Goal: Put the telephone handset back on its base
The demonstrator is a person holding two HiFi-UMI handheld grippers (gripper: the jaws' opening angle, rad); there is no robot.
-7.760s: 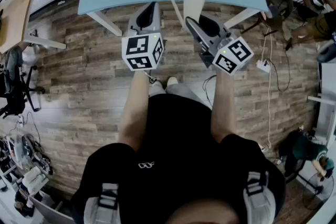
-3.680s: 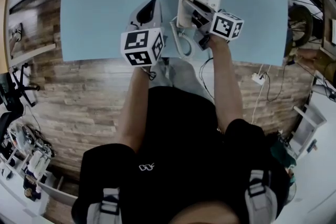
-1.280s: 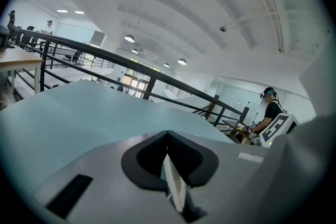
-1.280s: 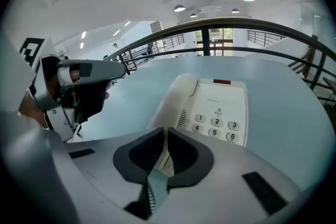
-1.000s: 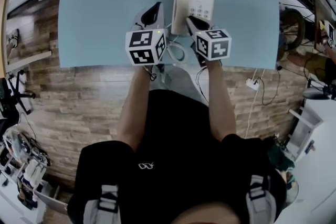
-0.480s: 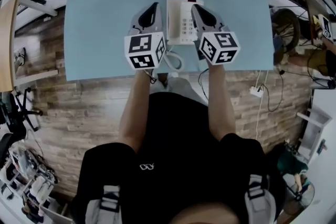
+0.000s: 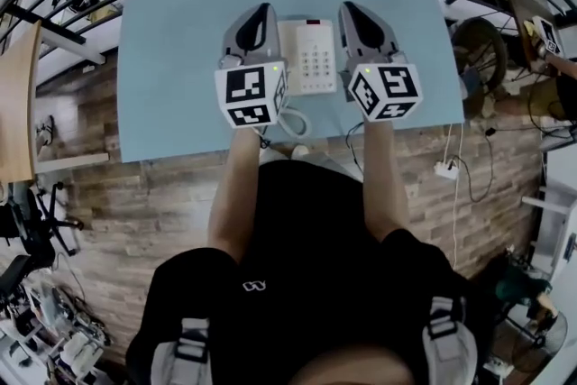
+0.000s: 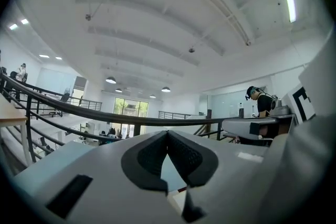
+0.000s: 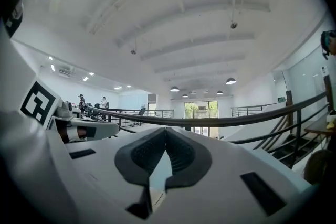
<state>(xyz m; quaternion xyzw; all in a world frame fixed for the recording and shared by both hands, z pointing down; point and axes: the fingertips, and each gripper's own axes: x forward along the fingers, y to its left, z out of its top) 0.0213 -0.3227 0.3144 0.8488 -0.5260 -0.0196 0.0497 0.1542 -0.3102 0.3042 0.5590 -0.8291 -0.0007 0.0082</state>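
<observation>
**A:** Blue counter [image 7: 180,41], white base [image 7: 317,59] near its front edge. The handset [image 7: 288,50] lies along the base's left side and is in its cradle, as far as the head view shows. Your job now looks like checking that seat and getting clear.

**B:** Agreed. Your left tongs [image 7: 260,12] hang just left of the base and your right tongs [image 7: 350,10] just right of it. Each gripper view shows the pads pressed together with nothing between them, so you carry nothing.

**A:** If you want to test the seat, press the closed tips lightly on the handset's ends. Don't press on its middle, and don't open the tongs beside it.

**B:** Mind the coiled cord [image 7: 290,120] in front of the base, between your wrists. Lift both tongs straight up from the base before you draw them toward you, so nothing snags the cord and tips the handset out.
</observation>
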